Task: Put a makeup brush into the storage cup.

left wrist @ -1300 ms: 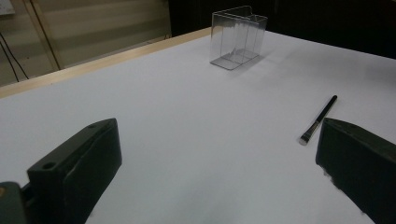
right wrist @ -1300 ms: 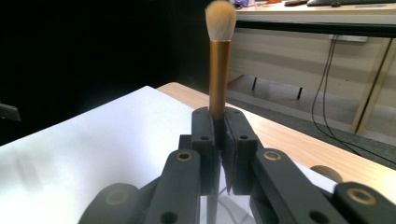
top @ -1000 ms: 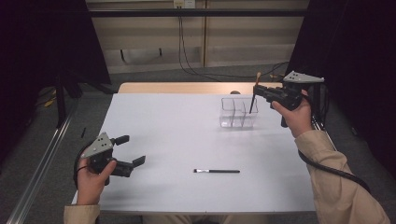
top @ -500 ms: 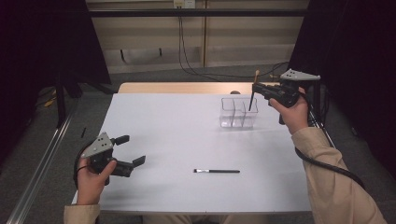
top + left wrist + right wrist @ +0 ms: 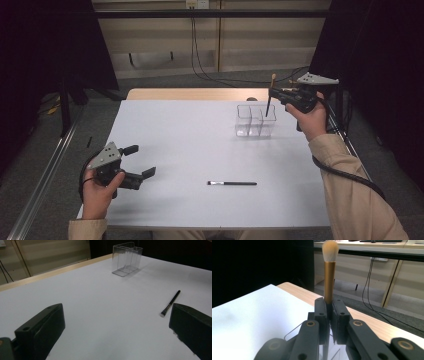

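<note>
The left gripper [image 5: 138, 162] sits low at the near left, jaws spread wide, gripped by the left hand [image 5: 97, 192]. The right gripper [image 5: 274, 92] is raised at the far right, jaws clamped together, forearm angled up.

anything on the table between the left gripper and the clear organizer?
Nothing. In the high view the white table is bare between the left gripper and the clear organizer. The black brush lies off to the side, nearer the person.

- The lower handle of the makeup brush [image 5: 329, 272] is hidden behind the closed jaws in the right gripper view.
- The clear organizer [image 5: 294, 336] is cut off there by the bottom edge.
</note>
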The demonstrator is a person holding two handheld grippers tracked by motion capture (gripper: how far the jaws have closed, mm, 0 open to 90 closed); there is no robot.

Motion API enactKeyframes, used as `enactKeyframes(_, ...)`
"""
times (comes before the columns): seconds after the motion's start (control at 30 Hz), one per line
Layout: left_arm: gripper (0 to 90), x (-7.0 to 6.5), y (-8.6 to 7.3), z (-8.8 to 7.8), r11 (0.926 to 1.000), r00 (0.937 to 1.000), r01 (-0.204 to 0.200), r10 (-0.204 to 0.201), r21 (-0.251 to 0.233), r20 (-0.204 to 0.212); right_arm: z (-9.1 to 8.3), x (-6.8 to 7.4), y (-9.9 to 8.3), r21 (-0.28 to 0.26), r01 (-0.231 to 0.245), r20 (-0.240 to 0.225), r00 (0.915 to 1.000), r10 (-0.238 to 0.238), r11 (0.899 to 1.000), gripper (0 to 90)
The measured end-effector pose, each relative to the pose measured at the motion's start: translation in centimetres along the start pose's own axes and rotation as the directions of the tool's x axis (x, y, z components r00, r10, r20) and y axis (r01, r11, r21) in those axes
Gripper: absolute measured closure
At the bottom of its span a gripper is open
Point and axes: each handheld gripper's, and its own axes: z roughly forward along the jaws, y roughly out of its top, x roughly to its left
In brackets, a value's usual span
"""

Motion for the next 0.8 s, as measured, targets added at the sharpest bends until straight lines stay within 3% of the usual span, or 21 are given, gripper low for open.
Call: enactKeyframes(0.8, 0.3, 0.0, 0.0, 0.0, 0.9999, 0.9999, -0.011, 0.011, 0.003, 0.002, 0.8, -0.4, -1.7, 0.025, 0.001, 0.017, 0.9999, -0.002, 1.000, 84.1)
